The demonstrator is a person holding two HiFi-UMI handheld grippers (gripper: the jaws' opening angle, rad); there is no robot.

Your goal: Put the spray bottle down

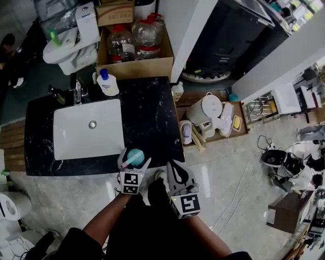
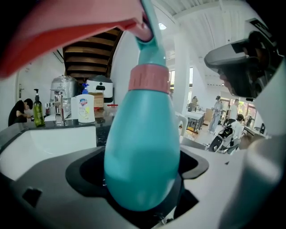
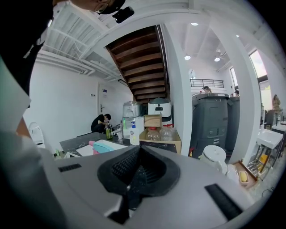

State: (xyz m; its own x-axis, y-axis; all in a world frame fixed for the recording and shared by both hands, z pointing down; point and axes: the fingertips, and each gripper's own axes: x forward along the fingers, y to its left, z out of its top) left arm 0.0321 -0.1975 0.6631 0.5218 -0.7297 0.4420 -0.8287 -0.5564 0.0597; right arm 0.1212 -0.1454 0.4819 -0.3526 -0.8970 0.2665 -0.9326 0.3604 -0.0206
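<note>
Left gripper [image 1: 135, 159] jaws clamp the teal spray bottle [image 2: 140, 152] at the counter's [image 1: 147, 117] front edge, the right gripper [image 3: 136, 156] is closed and empty, and a cardboard box [image 1: 133, 68] holds two plastic jugs [image 1: 122, 44].

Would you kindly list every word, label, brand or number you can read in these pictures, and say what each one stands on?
No text can be read in any view.
White pump bottle by the sink: blue and red label, print too blurred to read.
Small cardboard box: any print is too small to read.
Teal spray bottle: no print shows.
</note>
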